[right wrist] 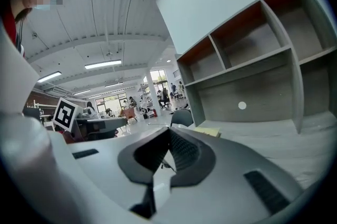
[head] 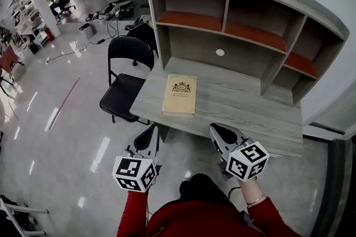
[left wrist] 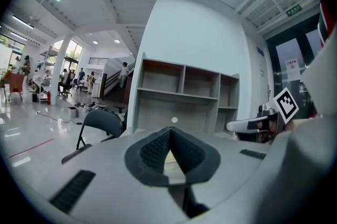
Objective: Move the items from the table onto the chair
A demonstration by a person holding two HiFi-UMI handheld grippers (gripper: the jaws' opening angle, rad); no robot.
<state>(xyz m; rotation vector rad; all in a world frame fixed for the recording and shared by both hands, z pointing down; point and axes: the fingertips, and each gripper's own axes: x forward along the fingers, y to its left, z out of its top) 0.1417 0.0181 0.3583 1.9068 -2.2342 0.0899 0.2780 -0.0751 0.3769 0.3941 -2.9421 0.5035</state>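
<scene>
Head view: tan book [head: 179, 94] bears a dark crest [head: 181, 87]; lettering unreadable.

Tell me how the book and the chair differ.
The book is tan with a dark crest; the chair is black. The book lies flat on the desk; the chair stands on the floor beside it. Both sit at the same end of the desk.
</scene>
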